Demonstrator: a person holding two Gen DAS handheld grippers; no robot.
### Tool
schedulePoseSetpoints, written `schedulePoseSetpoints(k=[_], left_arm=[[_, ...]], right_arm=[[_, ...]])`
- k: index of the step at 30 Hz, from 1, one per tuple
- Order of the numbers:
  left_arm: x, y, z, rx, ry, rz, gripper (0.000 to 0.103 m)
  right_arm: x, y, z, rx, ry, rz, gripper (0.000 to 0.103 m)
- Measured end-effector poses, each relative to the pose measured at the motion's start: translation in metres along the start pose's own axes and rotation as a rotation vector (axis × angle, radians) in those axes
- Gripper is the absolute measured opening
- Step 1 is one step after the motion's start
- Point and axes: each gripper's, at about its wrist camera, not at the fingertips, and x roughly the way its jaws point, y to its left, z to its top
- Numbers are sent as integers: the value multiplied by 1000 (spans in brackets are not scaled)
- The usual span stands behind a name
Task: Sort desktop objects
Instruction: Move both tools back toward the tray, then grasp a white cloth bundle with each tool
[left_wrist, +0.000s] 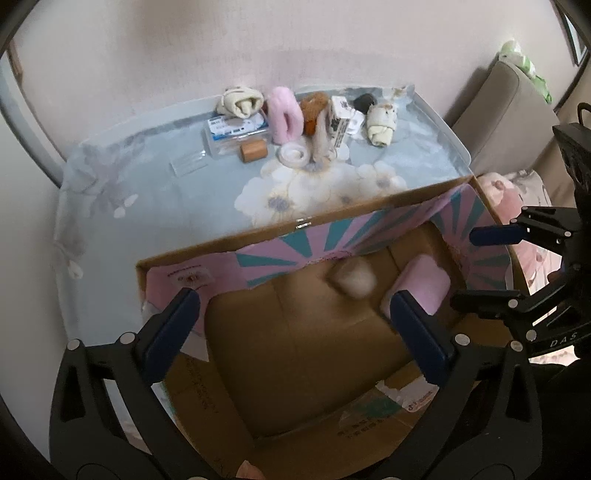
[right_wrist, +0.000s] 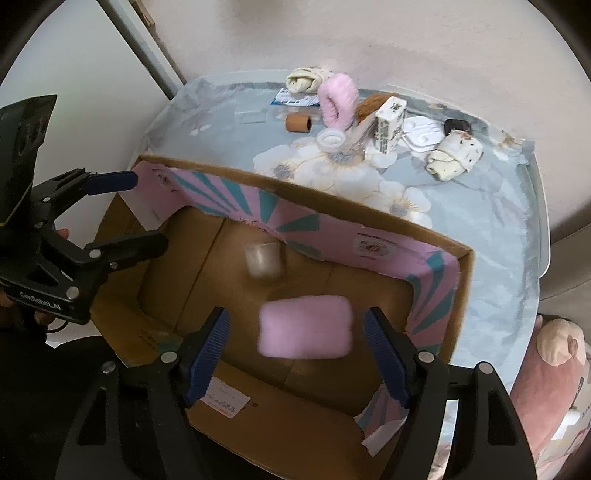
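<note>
Only the right wrist view shows the pink pad (right_wrist: 304, 326) blurred between the right tongs (right_wrist: 297, 356), both tongs gaping.

Pale cup (right_wrist: 263, 261) and pink pad (right_wrist: 305, 326) in box blurred; plush toy (right_wrist: 554, 369) cut by edge

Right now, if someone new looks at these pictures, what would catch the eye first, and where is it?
Probably the big cardboard box with its pink and teal lining, open at the near edge of the table. Over it hang the open left gripper and open right gripper, with a blurred pink pad and a pale cup inside the box. A cluster of small items waits at the table's far edge.
</note>
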Motion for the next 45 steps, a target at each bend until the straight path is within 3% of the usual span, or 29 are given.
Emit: schedulePoseSetpoints(k=[12, 16, 25, 31, 35, 41, 45], left_arm=[[-14, -2, 7, 17, -28, 0, 103], [-24, 0, 16, 10, -55, 0, 103], [-54, 19, 44, -13, -160, 80, 103], [-62, 28, 69, -8, -188, 98, 103], [-61, 33, 88, 5, -207, 111, 103], [-54, 38, 117, 39, -252, 107, 103], [-30, 40, 143, 74, -181, 129, 103]], right_arm=[[-23, -1, 4, -1, -41, -20, 71], [-44, -2, 10, 11, -105, -43, 71], [-68, -17, 21, 58, -179, -94, 71], [-87, -30, 31, 65, -292, -125, 71], [-95, -40, 41, 57, -363, -216, 71], [-94, -63, 58, 101, -300, -241, 71], [-91, -90, 61, 202, -303, -189, 71]])
